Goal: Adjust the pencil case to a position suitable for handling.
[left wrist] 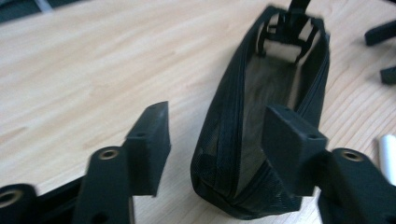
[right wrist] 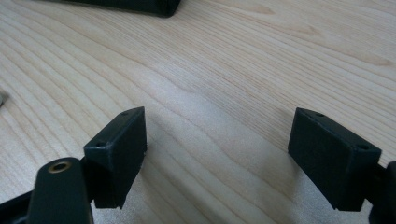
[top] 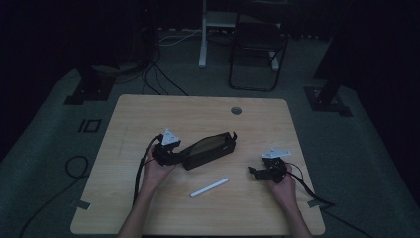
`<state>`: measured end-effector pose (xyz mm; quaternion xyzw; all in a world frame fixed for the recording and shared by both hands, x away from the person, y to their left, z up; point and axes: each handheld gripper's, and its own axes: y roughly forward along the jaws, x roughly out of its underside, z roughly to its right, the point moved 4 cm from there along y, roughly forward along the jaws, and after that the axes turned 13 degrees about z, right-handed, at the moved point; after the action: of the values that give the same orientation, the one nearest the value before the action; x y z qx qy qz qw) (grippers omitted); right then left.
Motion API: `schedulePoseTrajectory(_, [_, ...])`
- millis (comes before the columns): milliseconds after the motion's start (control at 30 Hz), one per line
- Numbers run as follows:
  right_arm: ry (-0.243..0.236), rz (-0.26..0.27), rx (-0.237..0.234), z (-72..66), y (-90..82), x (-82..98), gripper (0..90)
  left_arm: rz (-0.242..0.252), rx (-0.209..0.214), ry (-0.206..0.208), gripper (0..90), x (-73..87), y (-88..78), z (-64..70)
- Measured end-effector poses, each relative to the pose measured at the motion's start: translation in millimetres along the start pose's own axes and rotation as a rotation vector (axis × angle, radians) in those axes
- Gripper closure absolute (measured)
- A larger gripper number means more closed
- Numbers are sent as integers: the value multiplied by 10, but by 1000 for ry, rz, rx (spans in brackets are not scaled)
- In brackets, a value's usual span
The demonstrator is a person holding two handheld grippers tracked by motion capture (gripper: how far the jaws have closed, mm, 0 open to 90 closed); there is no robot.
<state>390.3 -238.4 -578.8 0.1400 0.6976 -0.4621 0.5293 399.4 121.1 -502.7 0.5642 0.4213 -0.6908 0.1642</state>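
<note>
A black mesh zip pouch (top: 210, 148) lies open-topped on the wooden table (top: 198, 114), slanting toward the far right. My left gripper (top: 181, 154) is at its near-left end. In the left gripper view the pouch (left wrist: 261, 116) runs away from me, and my left gripper (left wrist: 217, 126) is open around its near end. One jaw stands clear to the left. The other is at the open mouth; I cannot tell if it touches. A white stick (top: 210, 187) lies nearer the front. My right gripper (top: 253, 172) rests at the right, and in its own view it (right wrist: 217, 135) is open over bare wood.
A round cable hole (top: 236, 110) sits near the table's far edge. Beyond the table stand a dark folding chair (top: 257, 49) and a white post (top: 202, 34). Cables trail on the floor to the left and from both grippers.
</note>
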Motion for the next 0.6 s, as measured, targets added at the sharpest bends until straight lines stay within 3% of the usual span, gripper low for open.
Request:
schedulePoseTrajectory(267, [0,0,0,0,0,0,192,40,45,18,431,-10,-207,171])
schedulePoseTrajectory(433, [-1,0,0,0,0,0,192,48,86,49,441,38,-312,346])
schedulePoseTrajectory(600, [-1,0,0,0,0,0,192,36,134,51,431,112,-332,513])
